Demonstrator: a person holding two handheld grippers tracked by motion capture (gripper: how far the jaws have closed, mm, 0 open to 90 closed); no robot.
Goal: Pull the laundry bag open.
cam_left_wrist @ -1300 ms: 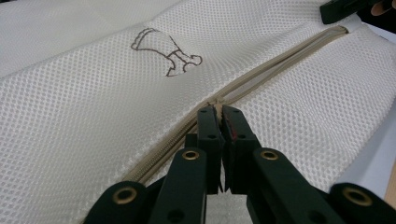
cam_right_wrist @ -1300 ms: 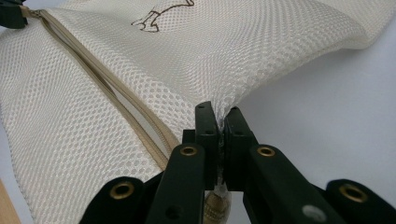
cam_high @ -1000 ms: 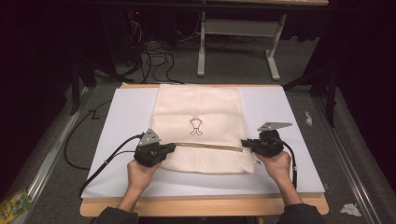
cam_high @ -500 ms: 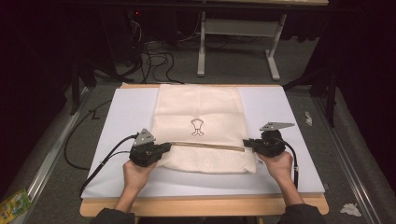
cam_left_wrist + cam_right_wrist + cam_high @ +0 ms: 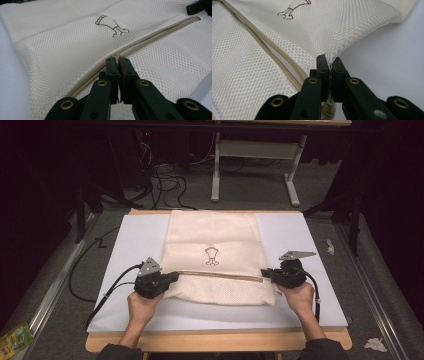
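Floor (image 5: 60, 285) of grey carpet surrounds the table (image 5: 215, 342), whose wooden edge shows along the near side under a white sheet (image 5: 305, 245) that covers most of the top. Bare white lies open to the left and right of a cream mesh bag (image 5: 215, 240), which sits in the middle of the sheet with its far edge at the sheet's far border. A tan zipper (image 5: 220, 275) runs across the bag's near part, below a small brown emblem (image 5: 212, 255).

At the zipper's left end the left gripper (image 5: 170, 277) is held by a hand (image 5: 142, 302) coming from the near edge; at the right end the right gripper (image 5: 265, 273) is held by the other hand (image 5: 300, 296).

The left gripper view adds close detail: its jaws are pressed together on the zipper line (image 5: 140, 42), apparently pinching it, with the other gripper's black tip (image 5: 197, 7) at the far end. The right gripper view shows its jaws nipping a fold of the mesh (image 5: 332, 40) at the bag's corner, just beside the zipper (image 5: 274, 55), with plain white sheet (image 5: 392, 62) beyond.
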